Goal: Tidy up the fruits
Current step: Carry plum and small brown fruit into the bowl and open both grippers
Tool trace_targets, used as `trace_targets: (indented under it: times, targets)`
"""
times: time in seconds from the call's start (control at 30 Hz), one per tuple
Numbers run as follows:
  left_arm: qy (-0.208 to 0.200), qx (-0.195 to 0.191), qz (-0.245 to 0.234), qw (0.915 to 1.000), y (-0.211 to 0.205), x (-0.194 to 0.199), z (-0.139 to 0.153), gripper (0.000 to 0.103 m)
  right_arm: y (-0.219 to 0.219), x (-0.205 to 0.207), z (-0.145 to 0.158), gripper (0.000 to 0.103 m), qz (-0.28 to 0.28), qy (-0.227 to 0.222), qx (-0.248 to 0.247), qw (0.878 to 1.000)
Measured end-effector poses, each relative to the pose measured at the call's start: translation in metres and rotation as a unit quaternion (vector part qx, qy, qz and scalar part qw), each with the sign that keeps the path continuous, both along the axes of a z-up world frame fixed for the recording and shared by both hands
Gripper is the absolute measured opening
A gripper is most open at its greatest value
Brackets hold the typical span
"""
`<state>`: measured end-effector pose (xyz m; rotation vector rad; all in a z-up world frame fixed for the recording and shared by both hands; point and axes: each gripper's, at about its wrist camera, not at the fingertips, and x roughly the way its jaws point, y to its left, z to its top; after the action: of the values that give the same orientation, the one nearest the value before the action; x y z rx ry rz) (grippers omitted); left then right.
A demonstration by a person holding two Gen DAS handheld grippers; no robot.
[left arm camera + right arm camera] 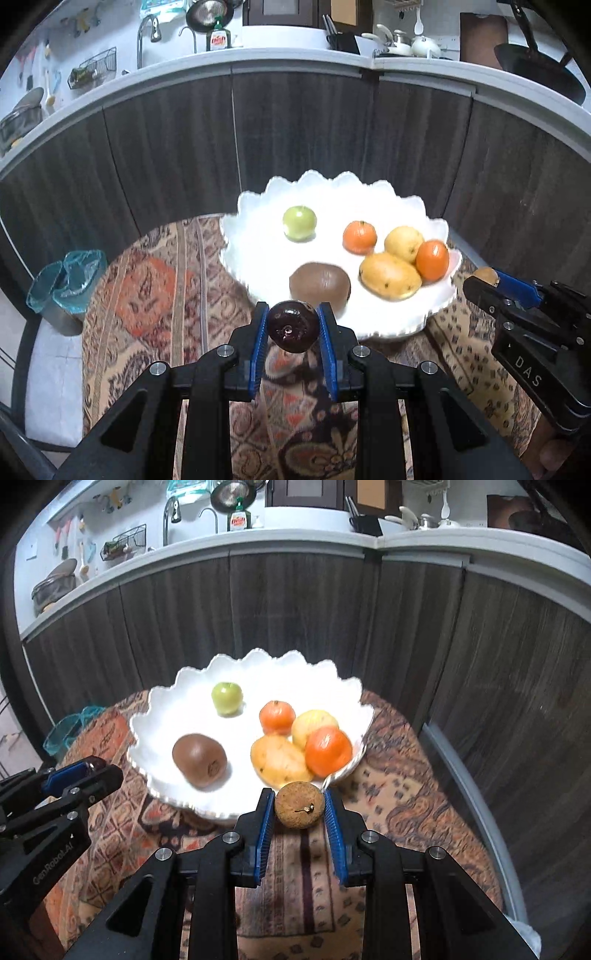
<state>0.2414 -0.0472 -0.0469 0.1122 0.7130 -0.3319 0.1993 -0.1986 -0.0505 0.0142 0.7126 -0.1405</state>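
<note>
Two held fruits: a dark purple fruit (293,326) and a rough brown fruit (299,805), each pinched in a gripper just in front of the bowl
Six fruits in the bowl: a green apple (299,223), a brown kiwi (320,285), two oranges and two yellow fruits
Oranges: one orange (359,237) sits near the middle, the other orange (432,260) is by the right rim
Yellow fruits: the big yellow fruit (390,274) lies in front, the small yellow fruit (403,243) is behind it; these four sit close in a bunch
Apple: it sits alone, well apart from the bunch
Bowl: a white bowl (255,206) with a wavy rim, on the table
Left gripper (293,325): its blue pads squeeze the dark purple fruit from both sides
Right gripper (299,806): its blue pads squeeze the rough brown fruit, close to the bowl's front rim
Tablecloth (147,288): orange and brown patterns, under the bowl
Behind: dark wood cabinets (295,125) and a white counter with a faucet (147,33)
</note>
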Motion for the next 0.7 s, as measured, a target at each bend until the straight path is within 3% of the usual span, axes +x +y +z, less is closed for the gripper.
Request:
trace_targets:
  times: [0.7]
  targets:
    - [-0.007,-0.007,0.000,1.0000,-0.025,0.083,0.017,0.027,-0.014,0.070,0.033,0.029,-0.008,-0.038,-0.021,0.999]
